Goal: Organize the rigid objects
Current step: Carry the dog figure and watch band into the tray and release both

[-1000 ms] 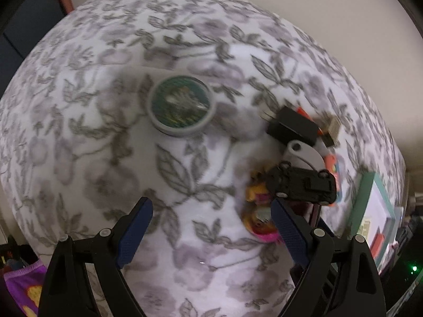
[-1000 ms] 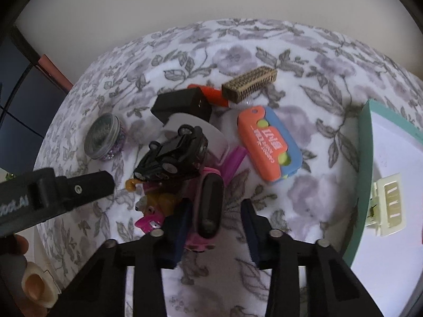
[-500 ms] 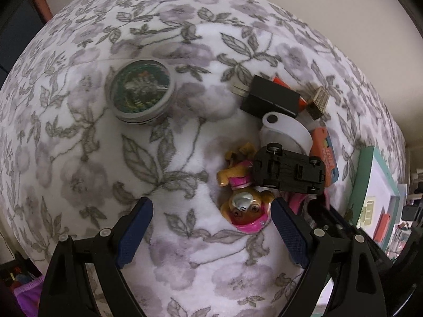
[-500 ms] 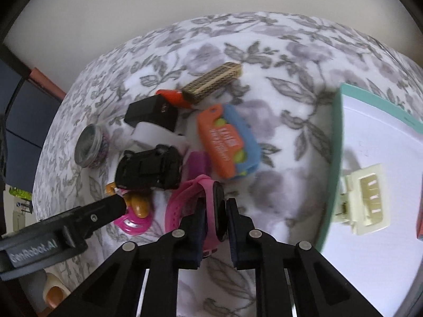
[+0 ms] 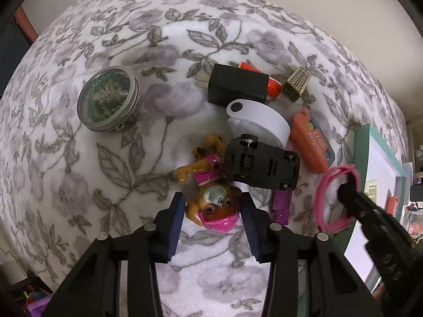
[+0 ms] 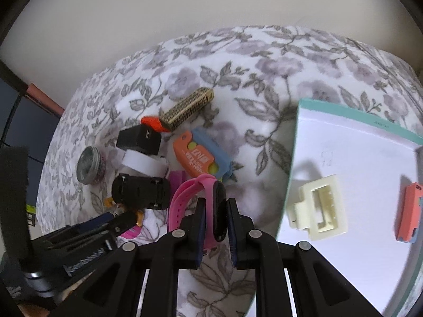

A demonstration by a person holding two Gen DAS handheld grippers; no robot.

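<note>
purple lighter (image 5: 281, 206) half under toy car (image 5: 260, 165), tray (image 6: 351, 121) cut off at right edge

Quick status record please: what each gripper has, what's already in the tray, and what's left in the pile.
left gripper: jaws have just been closing around the toy dog figure, its head between the pads
right gripper: shut on the pink watch, lifted
tray: holds a cream clip and a coral block
pile on floral cloth: black toy car, black charger, white tape roll, orange case, round tin
</note>
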